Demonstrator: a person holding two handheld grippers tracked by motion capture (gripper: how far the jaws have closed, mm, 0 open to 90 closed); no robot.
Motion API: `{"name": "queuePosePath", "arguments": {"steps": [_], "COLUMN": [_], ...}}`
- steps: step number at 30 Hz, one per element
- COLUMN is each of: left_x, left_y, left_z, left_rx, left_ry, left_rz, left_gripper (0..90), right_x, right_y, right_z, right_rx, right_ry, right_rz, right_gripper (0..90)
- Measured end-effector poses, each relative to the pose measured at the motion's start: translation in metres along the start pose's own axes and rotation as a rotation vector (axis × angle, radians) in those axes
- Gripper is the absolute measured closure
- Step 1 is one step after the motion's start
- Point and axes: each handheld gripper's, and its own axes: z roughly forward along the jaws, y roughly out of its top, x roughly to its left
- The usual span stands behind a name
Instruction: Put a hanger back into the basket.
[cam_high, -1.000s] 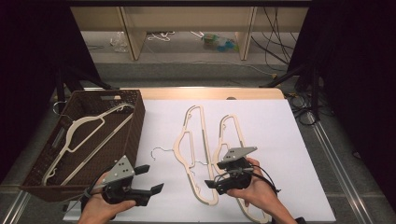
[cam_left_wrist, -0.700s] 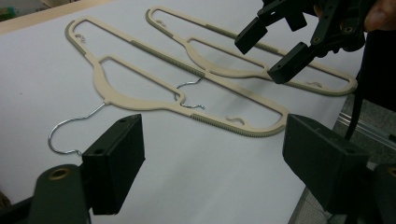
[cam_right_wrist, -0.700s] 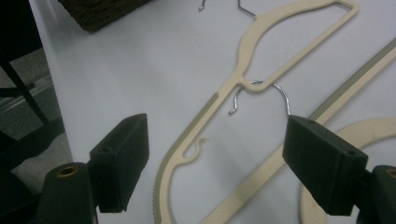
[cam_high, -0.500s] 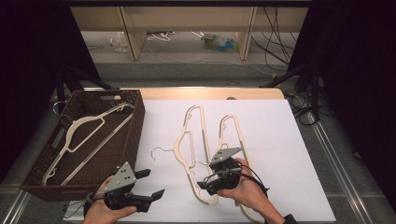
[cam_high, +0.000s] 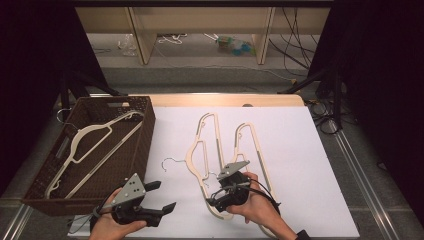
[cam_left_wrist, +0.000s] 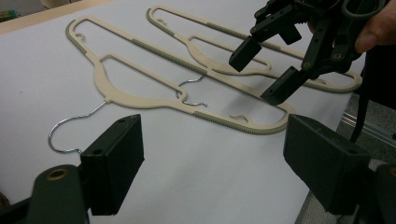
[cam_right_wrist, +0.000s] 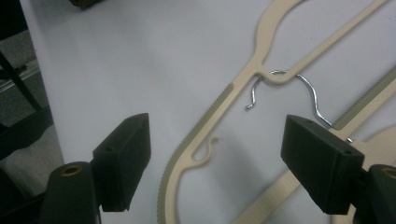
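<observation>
Left hanger's (cam_right_wrist: 196, 140) bar between right gripper's (cam_right_wrist: 229, 158) spread fingers, untouched

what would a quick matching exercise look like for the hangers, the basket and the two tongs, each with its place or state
Things:
1. hanger in the basket
2. left hanger on the sheet
3. left tongs
4. right tongs

Places or states:
A. open, low over the end of a hanger on the white sheet
B. open, over bare white sheet near the front edge
C. lies slantwise inside the brown woven basket
D. lies flat with its wire hook pointing toward the basket

Pairs: 1-C, 2-D, 3-B, 4-A
</observation>
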Motion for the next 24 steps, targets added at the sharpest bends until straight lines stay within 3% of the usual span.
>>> {"name": "queuePosePath", "arguments": {"steps": [3,6,7,8,16,24], "left_x": [-0.001,-0.002,-0.002,-0.001,0.0,-0.002], "left_y": [0.0,-0.001,-0.001,-0.001,-0.002,-0.003], "left_z": [0.0,0.001,0.001,0.001,0.002,0.003], "left_rx": [0.007,0.01,0.017,0.016,0.012,0.02], "left_ry": [0.0,-0.003,-0.003,-0.008,-0.017,-0.019], "left_rz": [-0.009,-0.007,-0.005,0.001,0.002,0.0], "left_gripper": [20.3,20.3,20.3,20.0,20.0,20.0], "right_x": [-0.011,-0.018,-0.019,-0.026,-0.031,-0.029], "right_y": [0.001,0.001,0.001,0.0,-0.005,-0.001], "right_z": [0.004,0.005,0.005,0.006,0.013,0.023], "right_rx": [0.024,0.054,0.065,0.094,0.158,0.199], "right_ry": [-0.047,-0.062,-0.08,-0.129,-0.121,-0.147], "right_rz": [0.035,0.062,0.093,0.075,0.105,0.08], "right_gripper": [27.9,30.0,31.6,34.1,40.9,46.2]}}
